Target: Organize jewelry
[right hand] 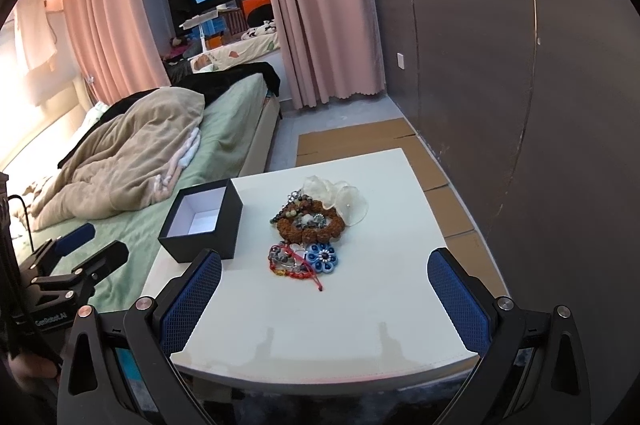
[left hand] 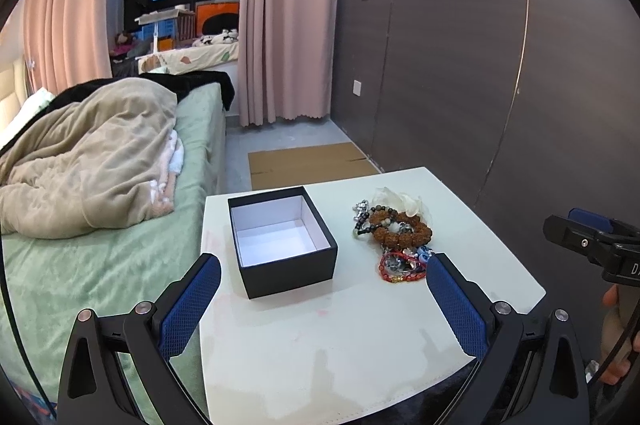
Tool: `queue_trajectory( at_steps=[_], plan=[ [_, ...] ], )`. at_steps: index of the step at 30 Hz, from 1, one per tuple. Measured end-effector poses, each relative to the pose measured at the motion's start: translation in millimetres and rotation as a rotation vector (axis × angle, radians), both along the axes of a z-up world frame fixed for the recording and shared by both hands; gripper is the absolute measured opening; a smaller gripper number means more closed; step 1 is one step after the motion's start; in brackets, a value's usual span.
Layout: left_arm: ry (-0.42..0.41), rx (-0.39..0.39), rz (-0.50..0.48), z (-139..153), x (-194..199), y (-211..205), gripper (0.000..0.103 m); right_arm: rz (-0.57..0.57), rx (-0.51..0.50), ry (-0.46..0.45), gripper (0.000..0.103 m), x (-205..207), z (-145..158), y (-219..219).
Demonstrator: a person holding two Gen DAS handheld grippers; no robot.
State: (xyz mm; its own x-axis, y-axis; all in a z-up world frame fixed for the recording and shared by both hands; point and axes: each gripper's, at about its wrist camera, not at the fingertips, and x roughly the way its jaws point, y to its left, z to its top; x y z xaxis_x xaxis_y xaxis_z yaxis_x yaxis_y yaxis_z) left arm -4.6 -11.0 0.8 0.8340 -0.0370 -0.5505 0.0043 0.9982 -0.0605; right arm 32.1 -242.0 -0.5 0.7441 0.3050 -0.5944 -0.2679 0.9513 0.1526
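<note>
An open black box with a white, empty inside sits on the left part of the white table; it also shows in the right wrist view. A pile of jewelry lies to its right: a brown bead bracelet, a red cord bracelet, a blue flower piece and a clear white piece. My left gripper is open and empty, held above the table's near side. My right gripper is open and empty, in front of the pile.
A bed with a beige blanket borders the table on the left. A dark panelled wall stands on the right. Flat cardboard lies on the floor beyond the table. Pink curtains hang at the back.
</note>
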Motion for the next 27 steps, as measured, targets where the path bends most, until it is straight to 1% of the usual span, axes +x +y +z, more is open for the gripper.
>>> queue_trajectory(
  at_steps=[8,27],
  plan=[
    [0.002,0.011,0.011,-0.2,1.6,-0.7,0.102,0.012,0.007,0.003,0.103,-2.2,-0.3,1.3],
    [0.006,0.005,0.001,-1.4,-0.3,-2.1,0.102,0.002,0.035,0.006,0.103,-1.4,0.8,-5.8]
  ],
)
